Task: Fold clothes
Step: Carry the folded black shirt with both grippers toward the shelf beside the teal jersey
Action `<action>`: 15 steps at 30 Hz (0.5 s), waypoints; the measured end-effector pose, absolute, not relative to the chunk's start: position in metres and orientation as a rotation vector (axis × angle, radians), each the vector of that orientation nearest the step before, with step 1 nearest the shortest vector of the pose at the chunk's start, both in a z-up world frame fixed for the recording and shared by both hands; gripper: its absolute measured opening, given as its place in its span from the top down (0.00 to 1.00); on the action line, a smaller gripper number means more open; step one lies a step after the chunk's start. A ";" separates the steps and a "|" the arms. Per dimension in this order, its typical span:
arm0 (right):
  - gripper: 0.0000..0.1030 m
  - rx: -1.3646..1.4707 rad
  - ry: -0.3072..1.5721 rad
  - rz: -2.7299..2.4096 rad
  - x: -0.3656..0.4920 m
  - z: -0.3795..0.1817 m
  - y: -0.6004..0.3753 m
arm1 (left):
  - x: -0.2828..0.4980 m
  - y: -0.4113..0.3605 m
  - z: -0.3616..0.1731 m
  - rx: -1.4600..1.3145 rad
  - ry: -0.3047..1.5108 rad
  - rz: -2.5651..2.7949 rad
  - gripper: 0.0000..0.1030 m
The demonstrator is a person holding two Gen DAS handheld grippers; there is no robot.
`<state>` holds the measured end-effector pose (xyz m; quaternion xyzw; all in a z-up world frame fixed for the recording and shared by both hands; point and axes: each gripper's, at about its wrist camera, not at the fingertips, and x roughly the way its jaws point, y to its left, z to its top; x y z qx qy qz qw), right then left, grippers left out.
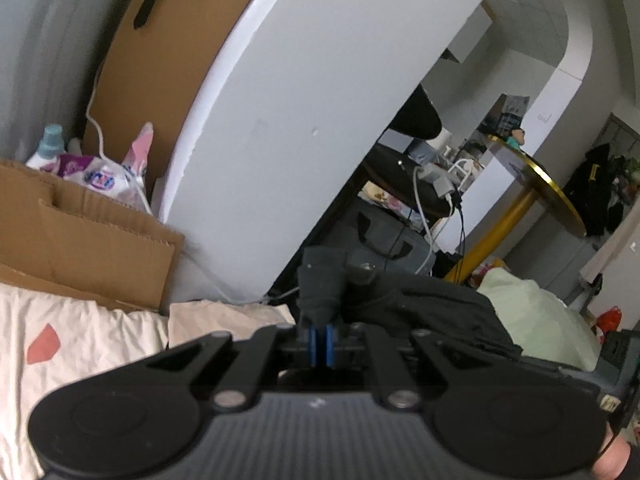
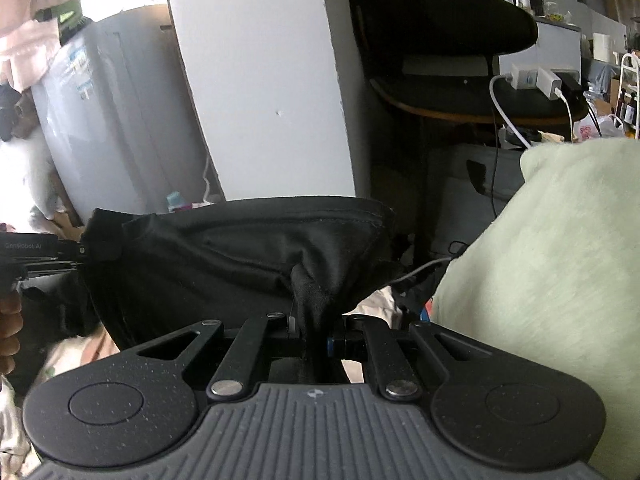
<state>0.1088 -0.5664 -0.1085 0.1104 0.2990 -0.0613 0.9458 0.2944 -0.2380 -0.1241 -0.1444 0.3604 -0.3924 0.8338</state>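
A black garment (image 2: 240, 248) hangs stretched in the air between my two grippers. My right gripper (image 2: 314, 332) is shut on a bunched corner of it at the lower middle of the right wrist view. My left gripper (image 1: 323, 340) is shut on another dark corner of the black garment (image 1: 320, 288), which trails off to the right. In the right wrist view the left gripper (image 2: 80, 254) shows at the left edge, clamped on the garment's far corner.
A cream bedsheet (image 1: 80, 352) lies below. A pale green blanket (image 2: 552, 264) is piled at the right. A cardboard box (image 1: 88, 240), a white pillar (image 1: 300, 120), a black chair (image 2: 460, 60) with chargers and a gold table (image 1: 552, 184) stand beyond.
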 end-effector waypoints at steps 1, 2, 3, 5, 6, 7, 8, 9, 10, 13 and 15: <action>0.92 0.221 0.615 -0.129 0.111 -0.112 -0.567 | 0.296 -0.240 -0.129 -0.301 0.768 -0.835 0.95; 0.92 0.217 0.622 -0.132 0.112 -0.116 -0.567 | 0.298 -0.240 -0.133 -0.300 0.773 -0.838 0.95; 0.92 0.213 0.629 -0.135 0.114 -0.119 -0.567 | 0.299 -0.241 -0.137 -0.304 0.779 -0.841 0.95; 0.92 0.202 0.643 -0.140 0.117 -0.125 -0.567 | 0.301 -0.241 -0.145 -0.311 0.791 -0.846 0.95; 0.92 0.199 0.649 -0.142 0.119 -0.129 -0.567 | 0.302 -0.242 -0.149 -0.312 0.795 -0.849 0.95; 0.92 0.196 0.654 -0.144 0.122 -0.132 -0.567 | 0.303 -0.242 -0.153 -0.310 0.798 -0.851 0.95; 0.92 0.194 0.659 -0.147 0.124 -0.136 -0.567 | 0.304 -0.242 -0.156 -0.307 0.799 -0.852 0.95; 0.92 0.191 0.664 -0.149 0.127 -0.139 -0.568 | 0.306 -0.243 -0.159 -0.304 0.801 -0.850 0.95; 0.92 0.189 0.669 -0.151 0.129 -0.143 -0.568 | 0.308 -0.243 -0.163 -0.308 0.805 -0.848 0.95; 0.92 0.184 0.683 -0.158 0.137 -0.153 -0.569 | 0.315 -0.243 -0.174 -0.321 0.815 -0.843 0.95; 0.92 0.183 0.687 -0.163 0.142 -0.159 -0.569 | 0.318 -0.244 -0.179 -0.324 0.816 -0.843 0.95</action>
